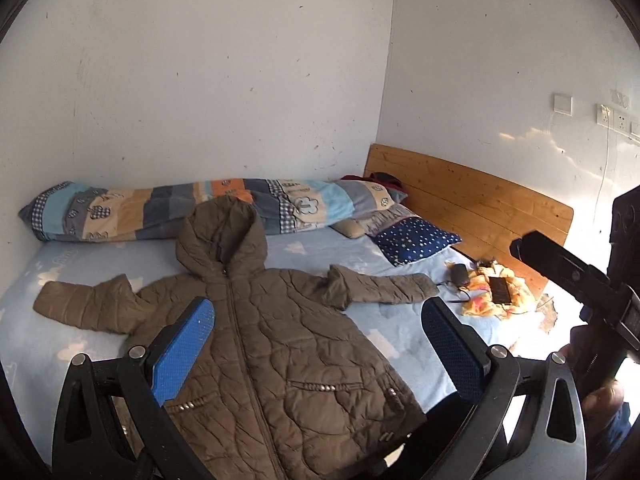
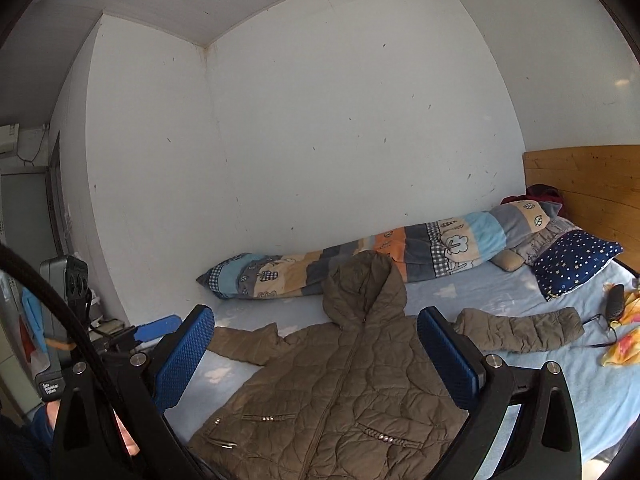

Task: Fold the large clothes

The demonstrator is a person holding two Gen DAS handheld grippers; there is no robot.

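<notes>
A brown quilted hooded jacket (image 1: 280,344) lies flat on the bed, front up and zipped, with both sleeves spread sideways. My left gripper (image 1: 318,306) hovers above its lower half, jaws wide open with nothing between the blue pads. At the right edge of the left wrist view is the back of one of the right gripper's fingers (image 1: 560,264), with a hand below it. In the right wrist view the same jacket (image 2: 340,380) is spread out below my right gripper (image 2: 316,314), which is open and empty. At the left of that view is one of the left gripper's blue fingers (image 2: 158,326).
A rolled patchwork quilt (image 1: 168,208) lies along the wall behind the hood. A starred blue pillow (image 1: 412,240) sits by the wooden headboard (image 1: 472,204). A yellow cloth with a phone (image 1: 500,290) and a black pouch (image 1: 460,274) lies near the right sleeve. The light blue sheet (image 1: 80,264) is bare around the jacket.
</notes>
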